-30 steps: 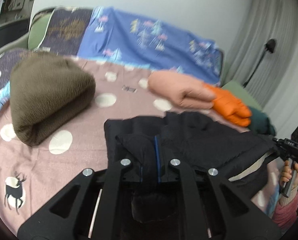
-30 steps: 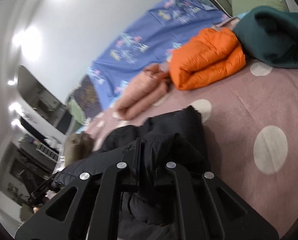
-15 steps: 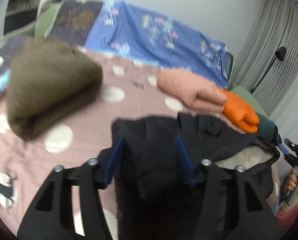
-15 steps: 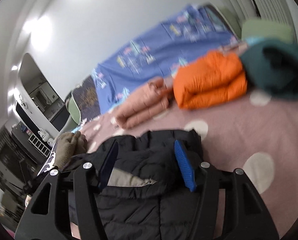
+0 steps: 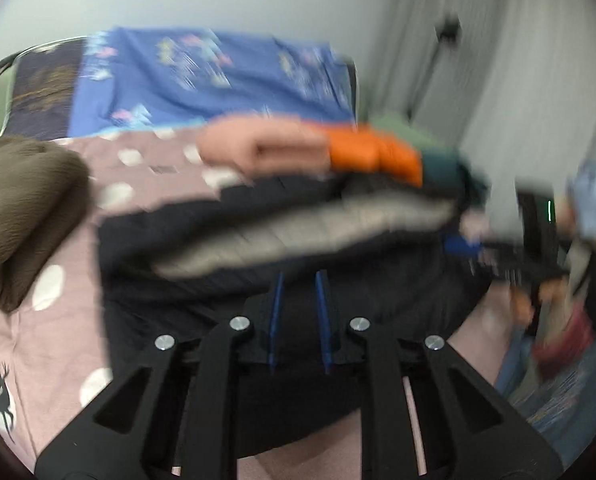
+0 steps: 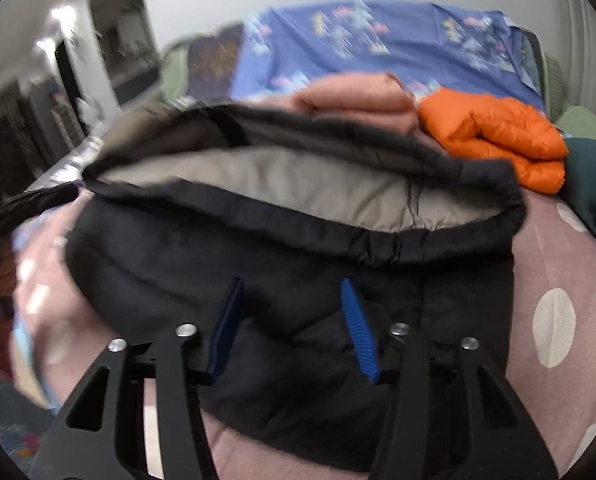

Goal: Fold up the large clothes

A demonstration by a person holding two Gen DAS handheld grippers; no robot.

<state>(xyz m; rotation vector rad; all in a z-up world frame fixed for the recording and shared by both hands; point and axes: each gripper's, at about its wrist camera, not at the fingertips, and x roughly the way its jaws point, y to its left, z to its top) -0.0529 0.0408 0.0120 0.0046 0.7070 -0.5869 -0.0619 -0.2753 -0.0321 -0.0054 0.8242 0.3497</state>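
Observation:
A black padded jacket (image 5: 170,288) with grey lining (image 5: 298,232) lies folded on the pink dotted bedspread (image 5: 54,340). It also shows in the right wrist view (image 6: 298,304) with its grey lining (image 6: 282,188) open at the hem. My left gripper (image 5: 299,280) hovers over the jacket's near edge, jaws a narrow gap apart, nothing between them. My right gripper (image 6: 292,292) is open wide over the jacket and holds nothing. It also shows, blurred, at the right of the left wrist view (image 5: 497,248).
A folded brown garment (image 5: 22,208) lies at the left. Folded pink (image 6: 353,100), orange (image 6: 497,136) and dark green (image 6: 593,184) garments lie in a row behind the jacket. A blue patterned cover (image 6: 377,48) hangs at the back. Curtains (image 5: 517,60) are on the right.
Both grippers let go of the jacket and drew back toward the near edge. The left jaws have narrowed again; the right stays open. Both views swung and are blurred.

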